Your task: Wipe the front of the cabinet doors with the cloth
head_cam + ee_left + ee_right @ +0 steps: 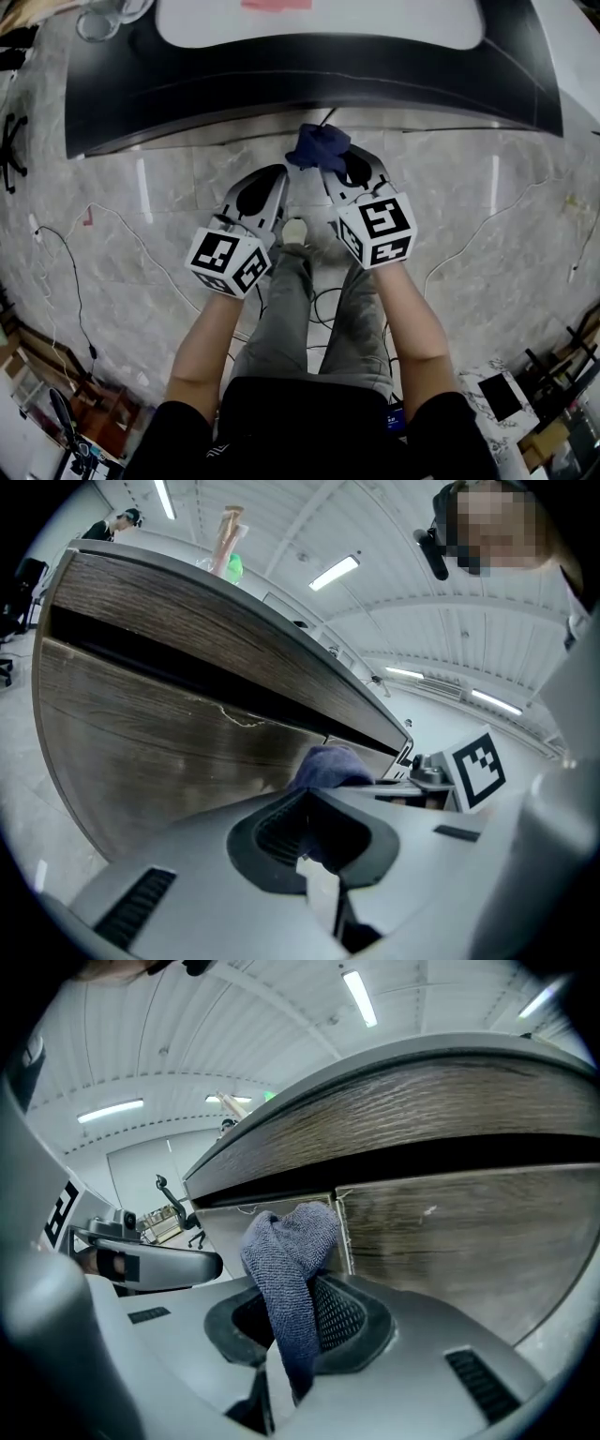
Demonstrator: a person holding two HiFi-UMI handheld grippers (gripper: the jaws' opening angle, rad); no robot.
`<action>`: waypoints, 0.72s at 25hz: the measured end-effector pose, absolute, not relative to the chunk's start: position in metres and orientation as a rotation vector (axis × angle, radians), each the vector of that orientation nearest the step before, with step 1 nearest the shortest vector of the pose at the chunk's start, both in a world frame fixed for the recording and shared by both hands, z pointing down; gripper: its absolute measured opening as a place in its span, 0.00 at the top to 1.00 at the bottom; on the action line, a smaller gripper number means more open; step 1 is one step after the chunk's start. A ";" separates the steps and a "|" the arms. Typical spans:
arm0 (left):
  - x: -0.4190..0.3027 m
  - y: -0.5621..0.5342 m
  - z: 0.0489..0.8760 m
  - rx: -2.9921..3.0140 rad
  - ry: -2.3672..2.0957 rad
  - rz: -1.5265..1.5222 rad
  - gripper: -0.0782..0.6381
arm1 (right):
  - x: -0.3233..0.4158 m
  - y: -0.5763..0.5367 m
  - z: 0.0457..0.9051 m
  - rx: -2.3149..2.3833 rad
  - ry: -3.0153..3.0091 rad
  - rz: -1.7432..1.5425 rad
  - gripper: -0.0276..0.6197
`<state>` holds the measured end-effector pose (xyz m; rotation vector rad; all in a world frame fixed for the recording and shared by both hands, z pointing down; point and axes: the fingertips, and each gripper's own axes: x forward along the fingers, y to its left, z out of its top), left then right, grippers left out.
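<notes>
My right gripper [330, 161] [289, 1330] is shut on a bunched blue cloth [319, 146] [289, 1246], held close to the dark wood-grain cabinet doors [309, 84] [450, 1232], about at the vertical seam [343, 1232] between two of them. I cannot tell whether the cloth touches the wood. My left gripper [278, 178] [314, 846] sits just left of it, jaws shut with nothing between them. In the left gripper view the cloth [328, 766] shows beyond the jaws, in front of the door [141, 752]. A dark recess runs under the white countertop [319, 23].
The person's legs [309, 309] stand on a marble floor [487, 216] crossed by thin cables [112, 225]. A glass item [98, 21] and a pink item [277, 5] lie on the countertop. A chair base [11, 150] is at the left, small furniture [502, 398] at the lower right.
</notes>
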<state>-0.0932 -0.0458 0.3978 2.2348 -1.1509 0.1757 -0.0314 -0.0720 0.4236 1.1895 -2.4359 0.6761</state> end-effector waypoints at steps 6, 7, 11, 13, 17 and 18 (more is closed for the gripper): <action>-0.075 -0.056 0.398 2.214 -1.227 0.172 0.88 | -0.007 -0.085 0.424 1.150 -2.457 0.657 0.85; -0.071 -0.058 0.397 2.209 -1.241 0.168 0.88 | -0.003 -0.089 0.423 1.144 -2.463 0.652 0.85; -0.051 -0.064 0.392 2.204 -1.275 0.168 0.88 | 0.018 -0.099 0.419 1.132 -2.479 0.640 0.85; -0.036 -0.066 0.391 2.218 -1.280 0.187 0.88 | 0.031 -0.102 0.418 1.123 -2.484 0.632 0.85; -0.002 -0.070 0.393 2.236 -1.255 0.195 0.88 | 0.062 -0.103 0.421 1.122 -2.474 0.626 0.85; 0.006 -0.072 0.393 2.238 -1.249 0.192 0.88 | 0.071 -0.103 0.422 1.128 -2.470 0.631 0.85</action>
